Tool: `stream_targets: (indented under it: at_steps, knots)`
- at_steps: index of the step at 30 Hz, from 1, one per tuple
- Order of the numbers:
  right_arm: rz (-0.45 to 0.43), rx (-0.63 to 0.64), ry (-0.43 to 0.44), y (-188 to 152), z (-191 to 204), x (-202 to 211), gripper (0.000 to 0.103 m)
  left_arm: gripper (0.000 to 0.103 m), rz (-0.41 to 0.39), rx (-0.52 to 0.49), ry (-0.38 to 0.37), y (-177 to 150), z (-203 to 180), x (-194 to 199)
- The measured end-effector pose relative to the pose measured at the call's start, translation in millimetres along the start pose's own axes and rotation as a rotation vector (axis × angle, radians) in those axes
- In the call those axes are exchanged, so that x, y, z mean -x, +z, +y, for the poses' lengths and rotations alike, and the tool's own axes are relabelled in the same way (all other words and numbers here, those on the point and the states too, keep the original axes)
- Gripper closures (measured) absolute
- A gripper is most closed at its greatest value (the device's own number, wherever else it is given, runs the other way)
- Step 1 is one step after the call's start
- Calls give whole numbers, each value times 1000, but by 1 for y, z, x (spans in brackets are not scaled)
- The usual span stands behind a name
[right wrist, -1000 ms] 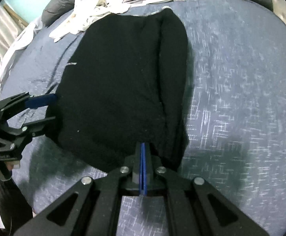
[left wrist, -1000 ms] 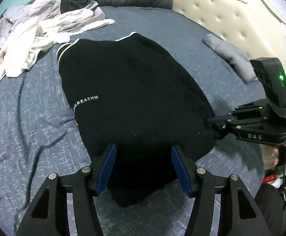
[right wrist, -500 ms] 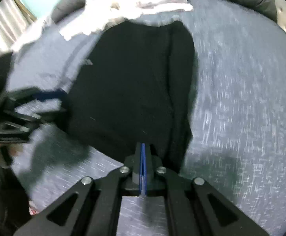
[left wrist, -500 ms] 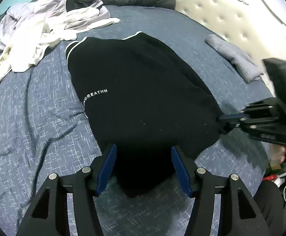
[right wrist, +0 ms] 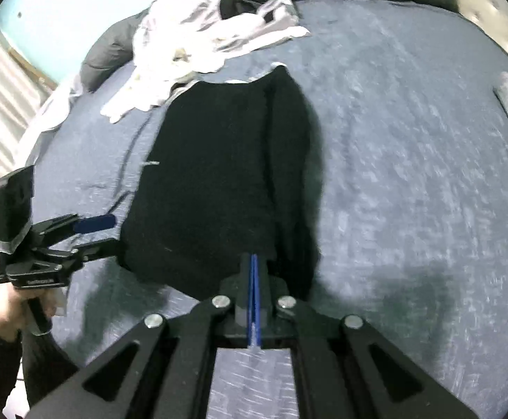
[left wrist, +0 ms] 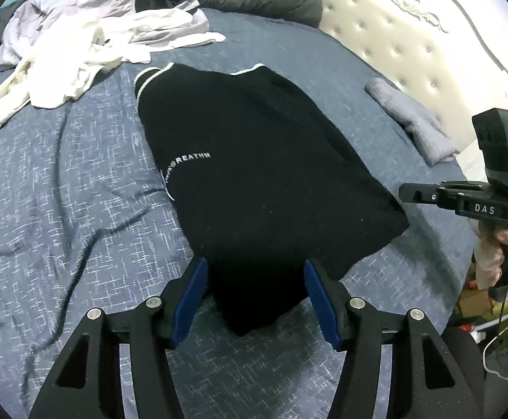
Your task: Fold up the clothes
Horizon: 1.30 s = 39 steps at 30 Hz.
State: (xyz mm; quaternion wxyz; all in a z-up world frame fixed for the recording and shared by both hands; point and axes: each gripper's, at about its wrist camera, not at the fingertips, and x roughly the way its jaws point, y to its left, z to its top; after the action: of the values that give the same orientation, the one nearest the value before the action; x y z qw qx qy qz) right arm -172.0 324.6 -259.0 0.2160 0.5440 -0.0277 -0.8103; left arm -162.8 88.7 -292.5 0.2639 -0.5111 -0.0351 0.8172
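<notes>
Now black garment [left wrist: 264,174] on bed [left wrist: 62,192], fingers [left wrist: 191,293] apart

I see the black sweater [left wrist: 264,174] lying flat on the blue bed [left wrist: 62,181], sides folded in, white-trimmed collar at the far end, white lettering near one edge.

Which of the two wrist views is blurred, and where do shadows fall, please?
Left wrist view: sharp, fisheye-bent at the edges. Right wrist view: motion-blurred across the blue bedspread, with a dark shadow beside the black garment near the shut right gripper.
</notes>
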Motion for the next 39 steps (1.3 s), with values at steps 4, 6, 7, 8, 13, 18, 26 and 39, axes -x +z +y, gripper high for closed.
stream_targets:
  at_steps: [4, 6, 7, 8, 13, 18, 26, 39]
  knots:
    - [90, 43, -37, -6, 3, -26, 103, 41, 18, -5, 5, -2, 0, -2]
    - [119, 34, -61, -12, -5, -35, 103, 41, 27, -3, 12, -5, 2, -3]
    - [112, 16, -54, -14, -11, -34, 103, 41, 28, 7, 8, -7, 4, -3]
    - [96, -16, -35, -16, -17, -28, 103, 41, 25, 22, 0, -9, 8, -1]
    - [31, -102, -18, -11, -34, 1, 101, 41, 17, 114, -54, -10, 28, 3]
    - [61, -239, 102, 2, -50, -5, 45, 41, 4, 228, -109, -5, 42, 2]
    - [143, -226, 123, -1, -47, -39, 40, 30, 37, 330, -156, -1, 50, -24]
    - [184, -189, 216, 11, -59, -74, 34, 18, -2, 434, -253, -2, 65, -57]
